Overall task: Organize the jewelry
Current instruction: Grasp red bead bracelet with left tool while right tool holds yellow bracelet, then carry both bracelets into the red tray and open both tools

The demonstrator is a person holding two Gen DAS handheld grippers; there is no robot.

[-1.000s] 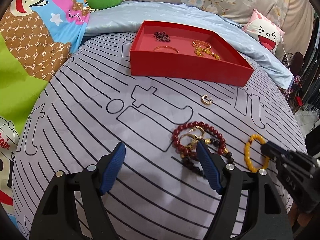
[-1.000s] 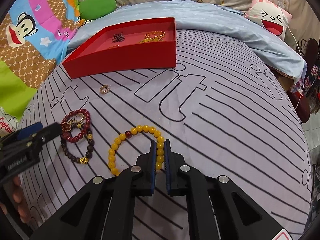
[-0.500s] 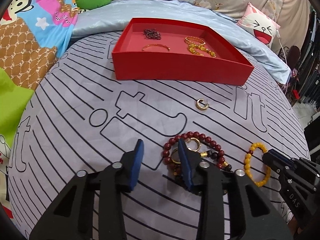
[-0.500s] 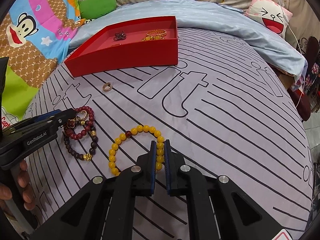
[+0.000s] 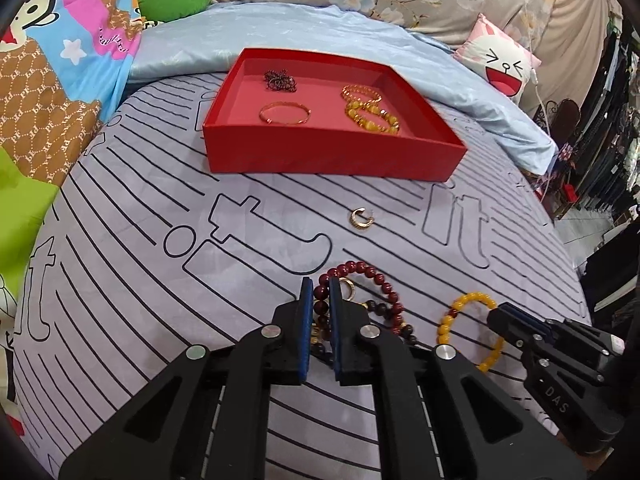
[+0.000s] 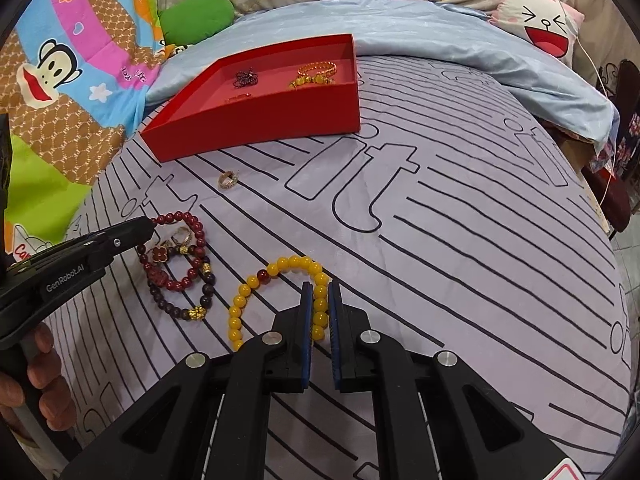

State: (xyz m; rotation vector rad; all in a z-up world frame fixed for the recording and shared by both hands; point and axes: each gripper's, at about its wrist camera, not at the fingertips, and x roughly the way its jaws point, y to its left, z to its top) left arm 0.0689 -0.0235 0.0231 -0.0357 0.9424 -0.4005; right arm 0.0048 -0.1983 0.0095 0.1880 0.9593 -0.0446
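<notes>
Both tools angle down at the bed (image 6: 460,240). The left tool (image 5: 319,308) pinches the dark red bracelet (image 5: 360,276), its lower beads hidden behind the fingers. The right tool (image 6: 320,312) grips the yellow bracelet (image 6: 276,268).

The near side of the dark red beaded bracelet (image 5: 362,276) disappears beneath the left claw (image 5: 319,286), and the shallow red cardboard tray's (image 6: 256,124) front wall hides most of the thin gold bangle (image 6: 238,98) inside.

"GenRobot.AI" is showing in white on the left gripper (image 6: 148,229); "DAS" is showing on the right gripper (image 5: 496,316), beside it; "it" is repeating across the bedsheet (image 6: 460,240).
</notes>
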